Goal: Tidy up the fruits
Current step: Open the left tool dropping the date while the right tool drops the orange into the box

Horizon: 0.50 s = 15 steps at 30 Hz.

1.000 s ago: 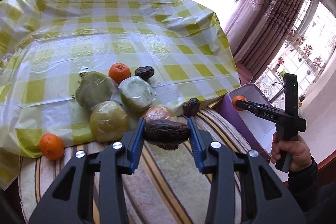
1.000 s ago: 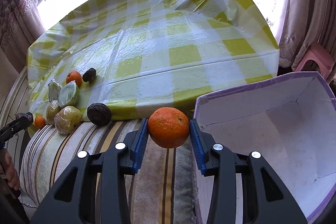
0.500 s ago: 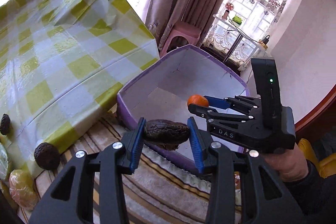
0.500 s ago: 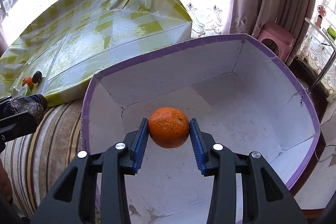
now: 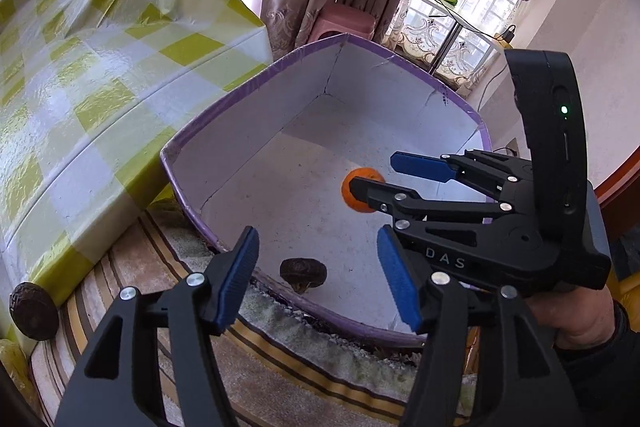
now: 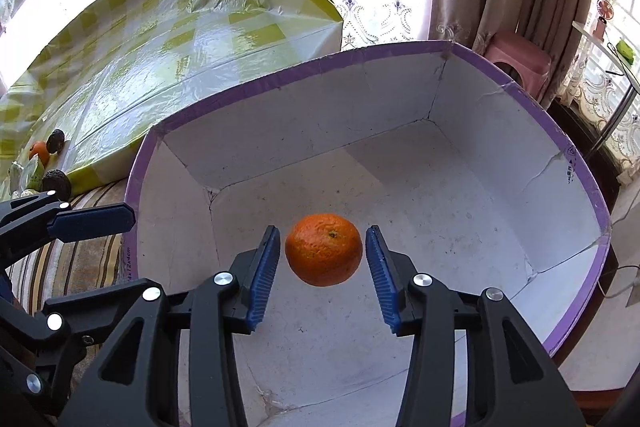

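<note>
Inside the box [image 5: 248,131]: one orange [image 6: 324,249], one dark fruit [image 5: 303,273].

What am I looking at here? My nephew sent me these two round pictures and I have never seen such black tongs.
A person holds two hand tools, each with two blue-padded fingers and a wide-angle camera looking along them. One picture is from the left gripper, the other from the right gripper. Both hang open over a white box with a purple rim. In the left view a dark wrinkled fruit lies on the box floor and the right tool shows from the side. In the right view an orange sits between the fingers with a gap on each side, so neither tool grips anything. More fruit waits by the yellow checked cloth.
</note>
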Available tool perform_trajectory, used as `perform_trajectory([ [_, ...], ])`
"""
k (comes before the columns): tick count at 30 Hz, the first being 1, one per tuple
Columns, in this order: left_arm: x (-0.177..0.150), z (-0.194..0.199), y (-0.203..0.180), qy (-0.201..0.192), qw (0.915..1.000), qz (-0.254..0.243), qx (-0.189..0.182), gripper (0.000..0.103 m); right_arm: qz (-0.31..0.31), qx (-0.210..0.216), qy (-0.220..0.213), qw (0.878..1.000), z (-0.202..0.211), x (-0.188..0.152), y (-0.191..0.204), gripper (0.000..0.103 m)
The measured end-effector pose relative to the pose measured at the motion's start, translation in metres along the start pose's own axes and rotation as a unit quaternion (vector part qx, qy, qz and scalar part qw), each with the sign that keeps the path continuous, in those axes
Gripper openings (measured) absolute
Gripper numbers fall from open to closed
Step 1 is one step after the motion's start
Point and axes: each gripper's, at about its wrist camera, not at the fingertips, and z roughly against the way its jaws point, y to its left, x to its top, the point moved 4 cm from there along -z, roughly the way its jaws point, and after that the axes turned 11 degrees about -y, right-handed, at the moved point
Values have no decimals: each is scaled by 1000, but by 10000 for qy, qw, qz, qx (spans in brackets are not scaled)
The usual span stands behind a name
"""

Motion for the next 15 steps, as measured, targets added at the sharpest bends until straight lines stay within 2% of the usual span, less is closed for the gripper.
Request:
perform_trajectory([
  [2, 0, 4, 2, -49, 10000, 59, 27, 62, 83, -81, -98, 9999, 4, 2, 1, 67],
  [4, 1, 10, 4, -145, 9998, 113, 81, 67, 127, -262, -213, 9993, 8, 6, -2, 77],
  [5, 1, 15, 4, -207, 9996, 119, 142, 70, 138, -378, -267, 9988, 11, 8, -3, 87],
  [7, 0, 24, 6, -349, 9991, 140, 219, 81, 162, -421, -417, 9981, 17, 13, -3, 88],
  [10, -1, 41, 10, -546, 9977, 192, 366, 86, 244, -586, -676, 9957, 26, 21, 1, 89],
  [13, -5, 64, 14, -801, 9941, 147, 718, 93, 474, -884, -958, 9903, 34, 29, 13, 90],
  [15, -9, 80, 19, -970, 9902, 121, 1001, 94, 558, -1125, -1207, 9847, 43, 32, 21, 92],
])
